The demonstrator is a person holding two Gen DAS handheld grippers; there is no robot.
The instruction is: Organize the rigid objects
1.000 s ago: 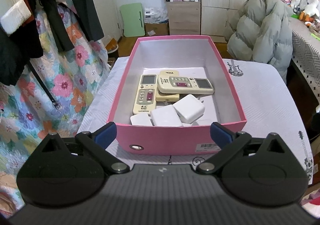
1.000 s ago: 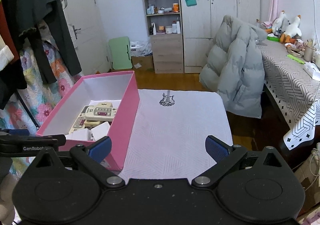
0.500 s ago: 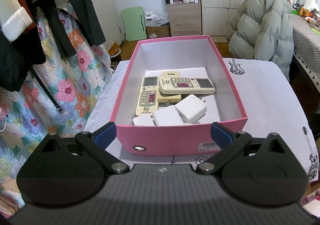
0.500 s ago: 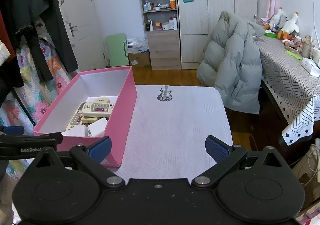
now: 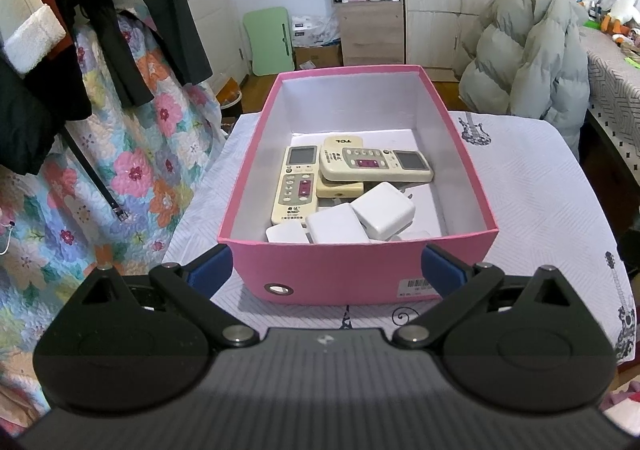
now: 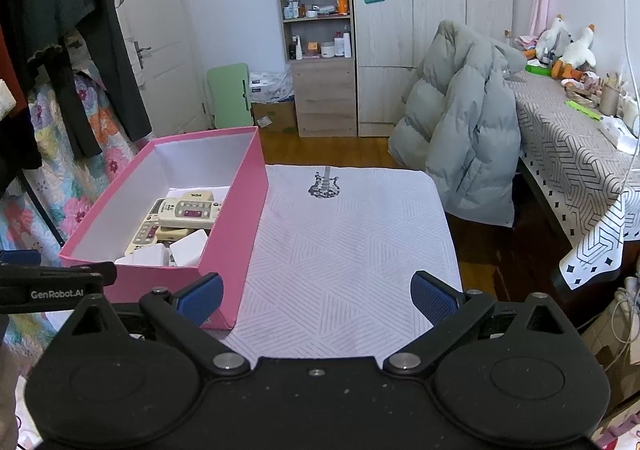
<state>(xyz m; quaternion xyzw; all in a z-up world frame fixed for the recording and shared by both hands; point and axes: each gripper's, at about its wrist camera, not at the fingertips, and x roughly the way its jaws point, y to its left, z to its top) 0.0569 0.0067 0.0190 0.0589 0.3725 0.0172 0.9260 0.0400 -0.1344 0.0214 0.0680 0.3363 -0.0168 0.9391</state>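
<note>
A pink box (image 5: 472, 170) (image 6: 244, 218) stands on the left part of a table under a white cloth (image 6: 348, 250). Inside lie three cream remote controls (image 5: 374, 164) (image 6: 188, 212) and several white power adapters (image 5: 382, 210) (image 6: 188, 248). My left gripper (image 5: 326, 274) hangs open just in front of the box's near wall, its blue pads level with the wall's two corners and nothing held. My right gripper (image 6: 316, 292) is open and empty over the cloth's near edge, to the right of the box. The left gripper's side shows at the left edge of the right wrist view.
A grey puffer jacket (image 6: 464, 138) hangs on a chair behind the table's right side. A second table with a patterned cloth (image 6: 576, 162) stands at the right. Hanging clothes and a floral quilt (image 5: 120, 154) crowd the left. Shelves and cupboards (image 6: 320, 50) line the back wall.
Both grippers have drawn back and risen a little, so the box and table look slightly farther off. Both stayed open, and nothing in the box moved.
</note>
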